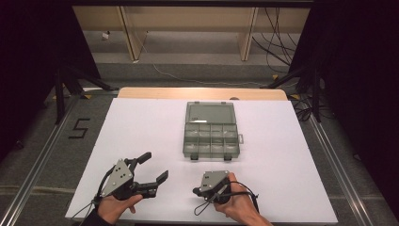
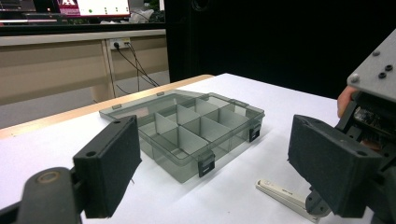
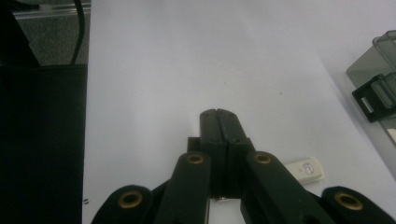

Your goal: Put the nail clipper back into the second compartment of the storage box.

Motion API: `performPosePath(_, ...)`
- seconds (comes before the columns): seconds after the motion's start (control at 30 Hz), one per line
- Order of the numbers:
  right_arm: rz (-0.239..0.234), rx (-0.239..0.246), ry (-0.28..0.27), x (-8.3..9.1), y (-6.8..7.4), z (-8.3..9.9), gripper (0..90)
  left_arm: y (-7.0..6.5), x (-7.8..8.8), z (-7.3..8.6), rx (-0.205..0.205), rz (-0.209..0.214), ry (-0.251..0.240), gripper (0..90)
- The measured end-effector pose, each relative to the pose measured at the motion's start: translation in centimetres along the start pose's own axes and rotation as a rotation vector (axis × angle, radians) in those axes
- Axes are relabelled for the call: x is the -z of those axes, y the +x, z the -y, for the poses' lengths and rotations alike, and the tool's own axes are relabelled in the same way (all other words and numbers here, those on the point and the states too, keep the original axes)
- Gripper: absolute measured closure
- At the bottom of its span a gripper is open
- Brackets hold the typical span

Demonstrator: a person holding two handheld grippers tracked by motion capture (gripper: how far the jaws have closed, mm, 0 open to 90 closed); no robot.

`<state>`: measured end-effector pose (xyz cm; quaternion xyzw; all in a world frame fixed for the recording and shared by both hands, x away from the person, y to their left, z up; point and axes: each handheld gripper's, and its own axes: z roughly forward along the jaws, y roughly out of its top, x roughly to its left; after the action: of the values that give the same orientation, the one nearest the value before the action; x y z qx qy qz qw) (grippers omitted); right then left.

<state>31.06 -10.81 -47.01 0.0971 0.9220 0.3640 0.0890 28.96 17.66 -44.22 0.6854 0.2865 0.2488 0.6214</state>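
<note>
Two tongs wait near the table's [image 1: 141, 117] front edge. We hold the left tongs [image 1: 154, 168] wide open and empty; the right tongs [image 3: 218, 113] are pressed shut on nothing, a small white clip [image 3: 306, 170] just beside them at four o'clock. The open compartment box [image 1: 211, 130] sits at twelve o'clock. We judge the pickup not begun; next, reopen over the clip.

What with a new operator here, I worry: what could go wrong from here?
1. The right gripper has shut jaws with nothing between them, while the white stick lies flat beside them: it may get nudged away.
2. The open box sits close; a sweep could knock it.
</note>
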Motion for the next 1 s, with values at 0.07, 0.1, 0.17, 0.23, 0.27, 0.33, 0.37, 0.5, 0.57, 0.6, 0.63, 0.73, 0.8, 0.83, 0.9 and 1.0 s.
performPosePath(0.07,0.002,0.004,0.012,-0.2,0.0,0.0,90.0,0.0,0.0,0.0,0.006,0.000,-0.001,16.6)
performPosePath(0.1,0.009,0.011,0.023,-0.4,0.0,0.0,90.0,0.0,0.0,0.0,0.001,0.001,-0.001,16.6)
performPosePath(0.17,0.003,0.014,0.032,-0.5,0.0,0.0,90.0,0.0,0.0,0.0,0.002,0.000,-0.001,16.6)
performPosePath(0.23,0.004,0.022,0.052,-0.7,0.1,0.1,90.0,0.0,0.0,0.0,0.002,0.000,-0.001,16.6)
performPosePath(0.27,0.006,0.033,0.057,-0.8,0.0,0.1,90.0,0.0,0.0,0.0,0.002,0.000,-0.001,16.6)
performPosePath(0.33,0.002,0.029,0.064,-0.8,0.1,0.1,90.0,-0.1,0.0,0.0,0.006,0.000,0.000,16.6)
performPosePath(0.37,-0.001,0.031,0.074,-0.9,0.1,0.2,90.0,0.0,0.0,0.0,0.007,0.000,0.000,16.6)
performPosePath(0.5,-0.009,0.034,0.094,-0.9,0.1,0.3,90.0,0.0,0.0,0.0,0.000,0.000,-0.002,16.6)
performPosePath(0.57,-0.014,0.030,0.104,-0.8,0.0,0.4,90.0,0.0,0.0,0.0,0.006,0.000,-0.003,16.6)
performPosePath(0.6,-0.014,0.032,0.109,-0.8,0.0,0.4,90.0,0.0,0.1,0.0,0.005,0.000,-0.004,16.6)
performPosePath(0.63,-0.016,0.036,0.116,-0.7,-0.1,0.5,90.0,0.0,0.1,0.0,0.005,0.000,-0.004,16.6)
performPosePath(0.73,-0.021,0.036,0.134,-0.6,-0.2,0.7,90.0,0.0,-0.1,0.0,0.008,0.008,-0.018,16.6)
performPosePath(0.8,-0.020,0.035,0.145,-0.4,-0.3,0.8,90.0,0.0,0.0,0.0,0.005,0.008,-0.016,16.6)
performPosePath(0.83,-0.020,0.035,0.145,-0.4,-0.3,0.8,90.0,-0.1,0.1,-0.1,0.004,0.001,-0.003,16.6)
performPosePath(0.9,-0.017,0.032,0.153,0.0,-0.5,1.1,90.0,0.0,0.1,-0.1,0.005,0.002,-0.005,16.6)
performPosePath(1.0,-0.008,0.022,0.164,0.5,-0.9,1.5,90.0,0.0,0.1,-0.1,0.006,0.002,-0.005,16.6)
